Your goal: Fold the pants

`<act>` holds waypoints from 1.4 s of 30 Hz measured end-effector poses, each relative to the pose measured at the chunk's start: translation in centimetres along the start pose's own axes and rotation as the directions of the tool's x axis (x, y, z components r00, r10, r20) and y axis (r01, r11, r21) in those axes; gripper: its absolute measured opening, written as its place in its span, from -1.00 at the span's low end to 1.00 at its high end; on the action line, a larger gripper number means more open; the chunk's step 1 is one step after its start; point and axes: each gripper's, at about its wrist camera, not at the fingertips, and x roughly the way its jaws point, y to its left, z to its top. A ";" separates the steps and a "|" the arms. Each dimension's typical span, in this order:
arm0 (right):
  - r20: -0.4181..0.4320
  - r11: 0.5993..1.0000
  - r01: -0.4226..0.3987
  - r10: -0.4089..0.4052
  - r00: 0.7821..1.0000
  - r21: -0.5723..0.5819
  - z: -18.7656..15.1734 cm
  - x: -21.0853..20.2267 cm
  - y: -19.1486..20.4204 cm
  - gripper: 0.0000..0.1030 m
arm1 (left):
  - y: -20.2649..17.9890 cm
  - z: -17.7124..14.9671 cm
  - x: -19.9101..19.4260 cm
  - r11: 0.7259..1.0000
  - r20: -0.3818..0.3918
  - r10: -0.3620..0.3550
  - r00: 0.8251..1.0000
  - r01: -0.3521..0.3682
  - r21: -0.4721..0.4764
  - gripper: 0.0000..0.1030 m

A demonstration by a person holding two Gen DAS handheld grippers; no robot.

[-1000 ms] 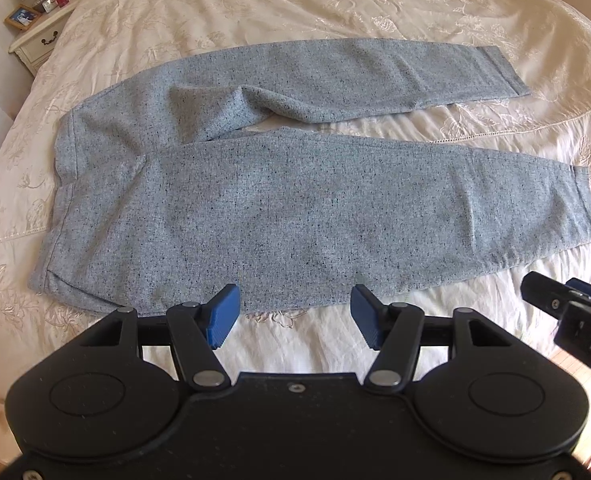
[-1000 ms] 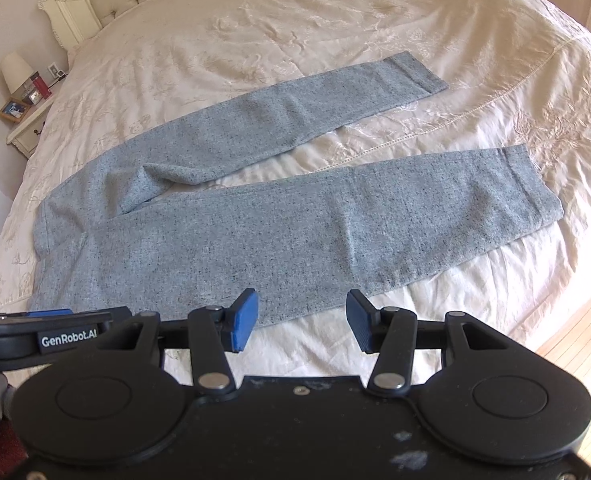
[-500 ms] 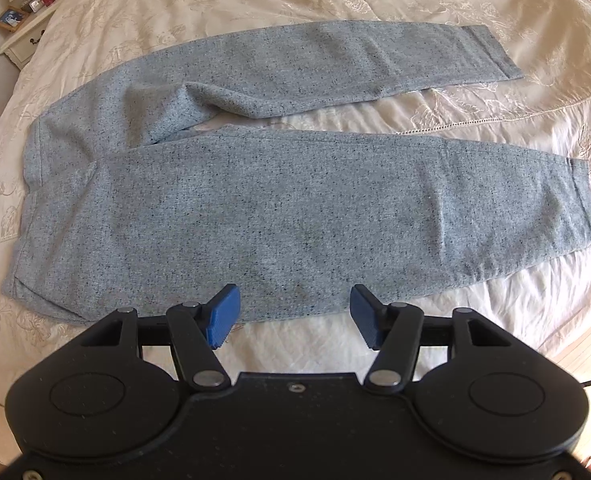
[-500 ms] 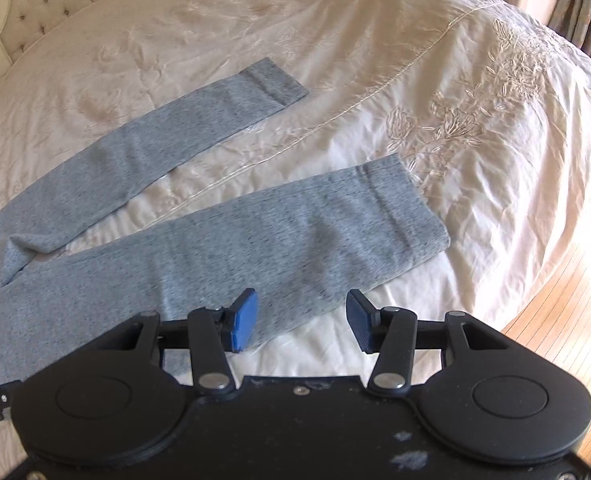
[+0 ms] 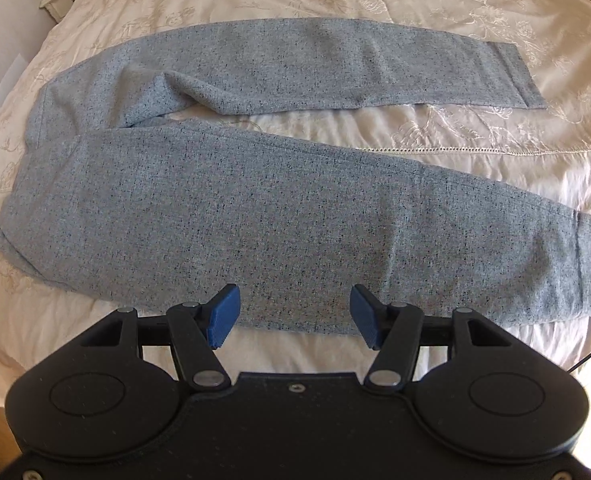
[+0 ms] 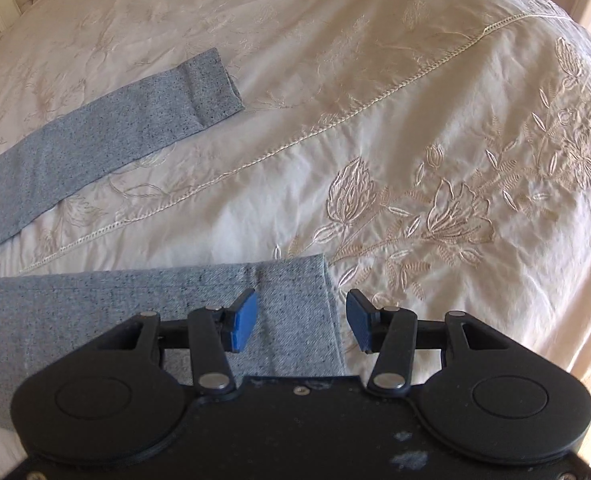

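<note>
Blue pads (image 5: 224, 317) of left gripper (image 5: 293, 316) wide apart, empty, above near edge of pants (image 5: 255, 216). Right gripper (image 6: 301, 322) likewise spread, gripping nothing, over hem of near leg (image 6: 291, 304). Grey speckled pants flat on cream embroidered bedspread (image 6: 375, 100), legs parted, far leg (image 6: 95, 136) angled away.

Speckled grey-blue knit pants (image 5: 255, 216): matt, coarse cloth. Cream embroidered bedspread (image 6: 415, 140): smooth, faintly glossy fabric. Black grippers' bodies: matt plastic with ribbed blue pads (image 5: 225, 316).
</note>
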 end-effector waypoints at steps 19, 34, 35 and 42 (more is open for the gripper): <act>-0.061 0.969 -0.212 0.206 0.977 -0.126 2.0 3.6 -1.4 -0.99 | -1.2 0.2 1.1 0.990 -0.057 0.093 0.994 -0.098 -0.099 0.22; -0.098 0.978 -0.210 0.210 0.973 0.014 2.3 2.8 -3.6 -0.34 | -2.0 0.4 1.7 0.996 -0.048 0.064 0.997 -0.067 -0.061 0.22; -0.115 0.977 -0.210 0.211 0.971 0.026 1.6 2.5 -4.0 -0.33 | -2.2 0.4 2.1 0.997 -0.049 0.059 0.997 -0.061 -0.048 0.22; -0.220 0.985 -0.138 0.159 0.963 0.106 -3.8 3.1 -5.6 -0.26 | -4.4 0.4 6.3 0.995 -0.039 0.048 0.998 -0.045 0.085 0.22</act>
